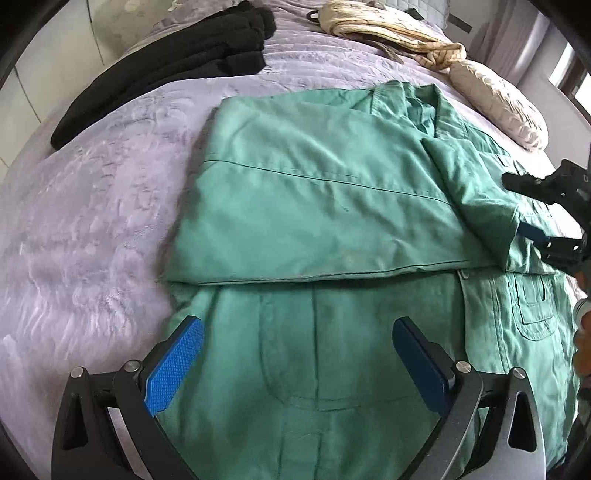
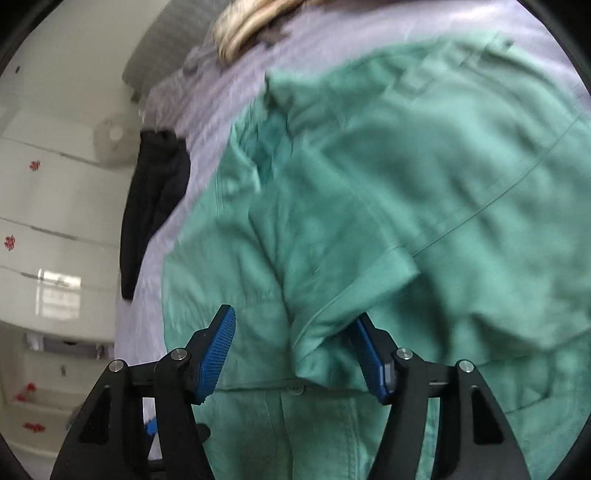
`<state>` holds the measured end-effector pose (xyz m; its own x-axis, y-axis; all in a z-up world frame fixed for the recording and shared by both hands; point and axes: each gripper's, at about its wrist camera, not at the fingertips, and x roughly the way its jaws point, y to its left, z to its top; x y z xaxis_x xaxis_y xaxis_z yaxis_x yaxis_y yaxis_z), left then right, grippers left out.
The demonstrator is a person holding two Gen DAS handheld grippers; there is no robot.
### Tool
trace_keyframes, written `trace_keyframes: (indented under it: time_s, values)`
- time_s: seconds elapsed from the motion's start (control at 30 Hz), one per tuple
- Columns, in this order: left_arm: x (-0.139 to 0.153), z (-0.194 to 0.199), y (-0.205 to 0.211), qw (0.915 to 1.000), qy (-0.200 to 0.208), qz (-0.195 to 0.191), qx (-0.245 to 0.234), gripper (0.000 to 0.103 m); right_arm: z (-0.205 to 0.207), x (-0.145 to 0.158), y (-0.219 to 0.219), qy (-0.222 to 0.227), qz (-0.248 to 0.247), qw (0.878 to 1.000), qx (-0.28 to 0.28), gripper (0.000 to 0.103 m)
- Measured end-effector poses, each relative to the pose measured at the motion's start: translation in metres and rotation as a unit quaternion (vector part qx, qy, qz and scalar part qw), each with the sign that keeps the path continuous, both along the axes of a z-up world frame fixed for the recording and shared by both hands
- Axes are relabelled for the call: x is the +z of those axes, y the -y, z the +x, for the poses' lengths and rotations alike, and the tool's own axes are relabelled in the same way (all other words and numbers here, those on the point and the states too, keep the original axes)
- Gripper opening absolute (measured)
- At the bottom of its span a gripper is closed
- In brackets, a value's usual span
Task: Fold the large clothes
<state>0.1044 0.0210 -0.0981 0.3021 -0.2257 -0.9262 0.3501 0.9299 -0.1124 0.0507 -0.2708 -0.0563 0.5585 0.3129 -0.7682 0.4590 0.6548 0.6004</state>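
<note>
A large green jacket (image 1: 314, 206) lies spread on a bed with a lilac cover (image 1: 92, 221), one side folded over the middle and a sleeve (image 1: 476, 199) laid across it. My left gripper (image 1: 295, 339) is open and empty, hovering over the jacket's lower part. My right gripper (image 2: 291, 332) is open, its fingers on either side of the sleeve cuff (image 2: 354, 295); it also shows in the left wrist view (image 1: 554, 218) at the right edge. The jacket fills the right wrist view (image 2: 424, 184).
A black garment (image 1: 166, 70) lies at the bed's far left, also in the right wrist view (image 2: 155, 206). A cream knotted cloth (image 1: 388, 29) and a pale pillow (image 1: 495, 103) lie at the far right. White cabinets (image 2: 48, 221) stand beyond the bed.
</note>
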Motion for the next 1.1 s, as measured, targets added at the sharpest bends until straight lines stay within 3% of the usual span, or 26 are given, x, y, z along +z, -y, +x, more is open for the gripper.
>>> trace_keyframes:
  time_s: [0.07,0.2,0.3,0.37,0.43,0.47,0.53,0.67,0.83,0.97,1.1]
  values:
    - [0.001,0.001,-0.005,1.0000,0.002,0.000,0.006,0.102,0.011,0.003,0.004,-0.007,-0.012,1.000,0.006,0.010]
    - [0.003,0.004,-0.017,0.9997,0.008,-0.004,0.021,0.102,0.023,0.032,-0.023,0.020,-0.110,0.991,0.078,0.010]
    - [0.003,0.008,-0.026,0.9995,0.009,0.000,0.029,0.102,0.039,0.028,-0.074,-0.011,-0.196,0.966,0.168,0.018]
    - [0.002,0.011,-0.031,0.9994,0.004,0.001,0.034,0.102,0.042,0.015,-0.095,-0.038,-0.218,0.953,0.209,0.037]
    - [0.002,0.014,-0.034,0.9994,0.002,-0.003,0.033,0.102,0.035,0.006,-0.109,-0.046,-0.220,0.947,0.231,0.051]
    - [0.003,0.015,-0.034,0.9996,0.003,-0.005,0.029,0.102,0.030,0.005,-0.111,-0.047,-0.219,0.946,0.233,0.059]
    - [0.005,0.020,-0.028,0.9998,0.006,-0.009,0.015,0.102,0.015,0.003,-0.108,-0.051,-0.206,0.950,0.229,0.063]
    - [0.008,0.032,-0.006,0.9989,-0.001,-0.042,-0.022,0.102,-0.029,0.010,-0.071,-0.067,-0.182,0.965,0.179,0.063]
    - [0.000,0.060,0.041,0.9952,-0.025,-0.079,-0.051,0.102,-0.075,0.029,0.006,-0.072,-0.151,0.983,0.074,0.063]
    - [-0.009,0.091,0.080,0.9921,-0.054,-0.105,-0.044,0.102,-0.084,0.044,0.062,-0.066,-0.172,0.983,0.027,0.064]
    - [-0.021,0.115,0.108,0.9912,-0.069,-0.105,-0.040,0.102,-0.075,0.049,0.118,-0.066,-0.168,0.984,-0.003,0.064]
